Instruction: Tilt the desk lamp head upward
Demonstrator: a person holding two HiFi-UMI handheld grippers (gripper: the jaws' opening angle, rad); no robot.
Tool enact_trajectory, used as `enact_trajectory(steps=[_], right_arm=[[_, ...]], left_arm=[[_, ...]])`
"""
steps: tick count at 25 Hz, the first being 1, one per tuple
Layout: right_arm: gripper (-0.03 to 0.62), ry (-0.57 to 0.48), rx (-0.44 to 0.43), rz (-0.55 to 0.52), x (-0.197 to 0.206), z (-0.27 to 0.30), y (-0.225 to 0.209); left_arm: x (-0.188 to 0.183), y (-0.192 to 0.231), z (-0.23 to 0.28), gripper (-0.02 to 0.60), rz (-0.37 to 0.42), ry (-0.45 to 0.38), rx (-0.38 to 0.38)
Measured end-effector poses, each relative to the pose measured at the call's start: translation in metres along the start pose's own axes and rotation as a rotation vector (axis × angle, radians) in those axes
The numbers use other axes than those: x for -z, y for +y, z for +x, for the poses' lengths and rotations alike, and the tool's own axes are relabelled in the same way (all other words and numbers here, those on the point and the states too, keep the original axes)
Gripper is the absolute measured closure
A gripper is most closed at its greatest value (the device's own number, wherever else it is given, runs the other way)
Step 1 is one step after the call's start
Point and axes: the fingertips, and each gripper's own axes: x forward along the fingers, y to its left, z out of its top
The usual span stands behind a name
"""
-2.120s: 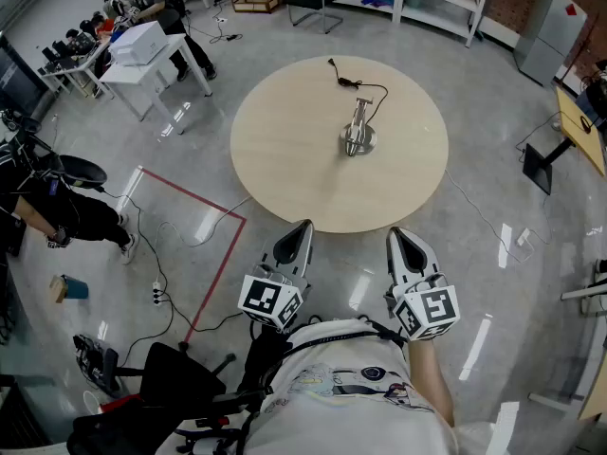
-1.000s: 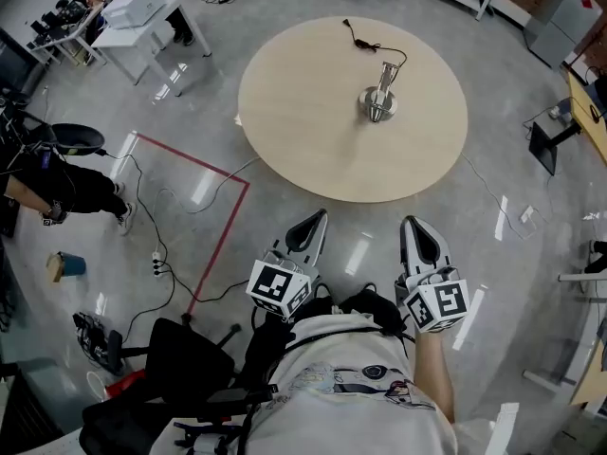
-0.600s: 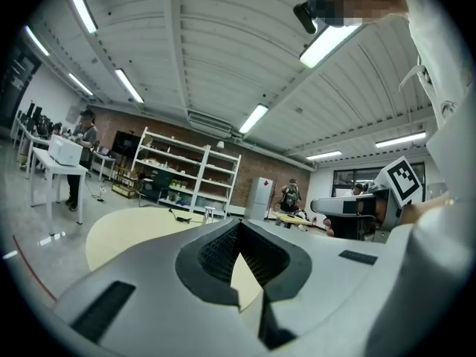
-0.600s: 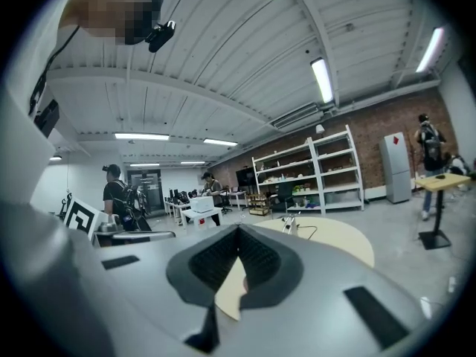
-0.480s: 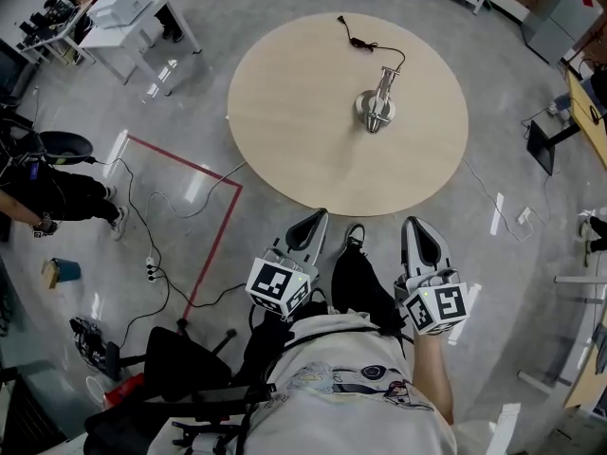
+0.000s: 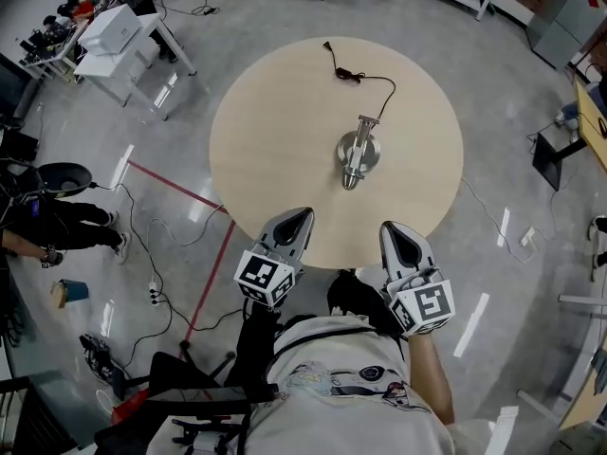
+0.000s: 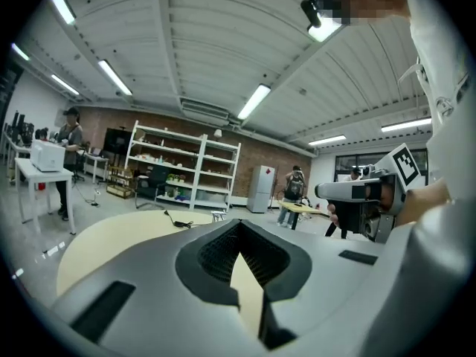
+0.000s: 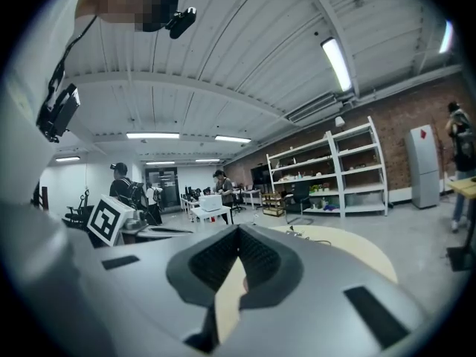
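The desk lamp (image 6: pixel 356 154) stands near the middle of the round beige table (image 6: pixel 266 121), with its round metal base under a slim head that lies low and points toward me. Its black cable (image 6: pixel 353 75) runs to the far edge. In the head view my left gripper (image 6: pixel 298 216) and right gripper (image 6: pixel 390 228) hover side by side over the table's near rim, well short of the lamp. Both have their jaws shut with nothing held. The left gripper view shows its gripper (image 7: pixel 239 229) above the tabletop (image 7: pixel 111 236). The right gripper view shows its gripper (image 8: pixel 239 233) likewise.
A red tape line (image 6: pixel 180 195) and loose cables cross the grey floor to the left. A white side table (image 6: pixel 114 36) stands far left, a seated person (image 6: pixel 47 226) is nearer, and a dark chair (image 6: pixel 180 377) is behind me. Shelves (image 7: pixel 182 166) and people line the far wall.
I have walked up to the table. Both grippers have gone from over the floor to over the table's near rim, and the lamp is closer. The jaws look unchanged.
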Motion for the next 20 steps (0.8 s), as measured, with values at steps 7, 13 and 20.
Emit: enact_trajectory(steps=[7, 13, 20], right_arm=[[0.591, 0.028, -0.044, 0.041, 0.007, 0.04, -0.07], [0.591, 0.075, -0.088, 0.038, 0.023, 0.061, -0.091], [0.591, 0.114, -0.089, 0.061, 0.04, 0.075, -0.104]], left_arm=[[0.007, 0.034, 0.078, 0.591, -0.026, 0.088, -0.002], [0.027, 0.049, 0.113, 0.591, -0.027, 0.177, 0.007], [0.063, 0.083, 0.146, 0.591, 0.027, 0.298, 0.015]])
